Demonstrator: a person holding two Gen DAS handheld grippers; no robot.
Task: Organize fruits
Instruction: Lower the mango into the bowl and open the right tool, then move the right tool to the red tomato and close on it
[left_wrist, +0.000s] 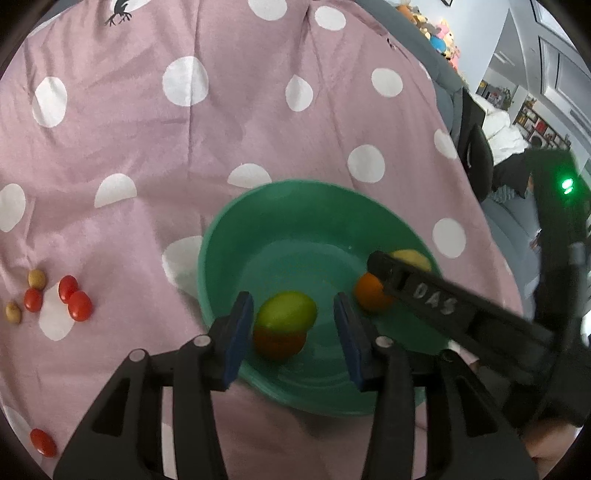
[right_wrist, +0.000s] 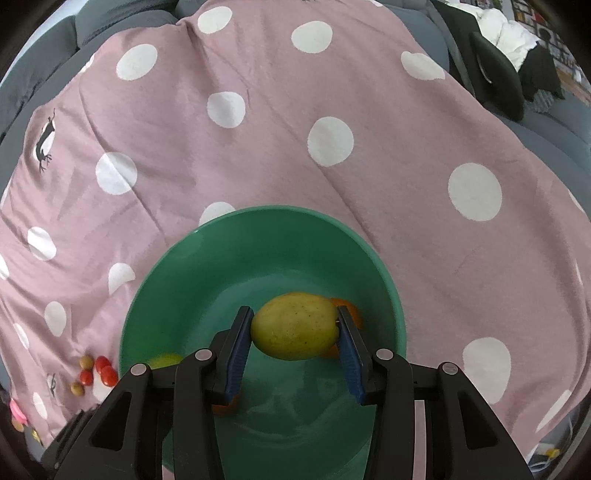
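If the right claw (right_wrist: 294, 326), pinching the speckled yellow-green oval fruit (right_wrist: 295, 325), lets go, it could knock the orange round fruit (right_wrist: 347, 308) at two o'clock in the green plastic bowl (right_wrist: 207, 258), while the left claw (left_wrist: 293, 321) hangs spread.

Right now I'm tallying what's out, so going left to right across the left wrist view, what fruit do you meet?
Red and tan small fruits on the cloth → green fruit between the left gripper's fingers, lying on an orange one → orange fruit → yellow fruit behind the right gripper's finger, all three in the green bowl.
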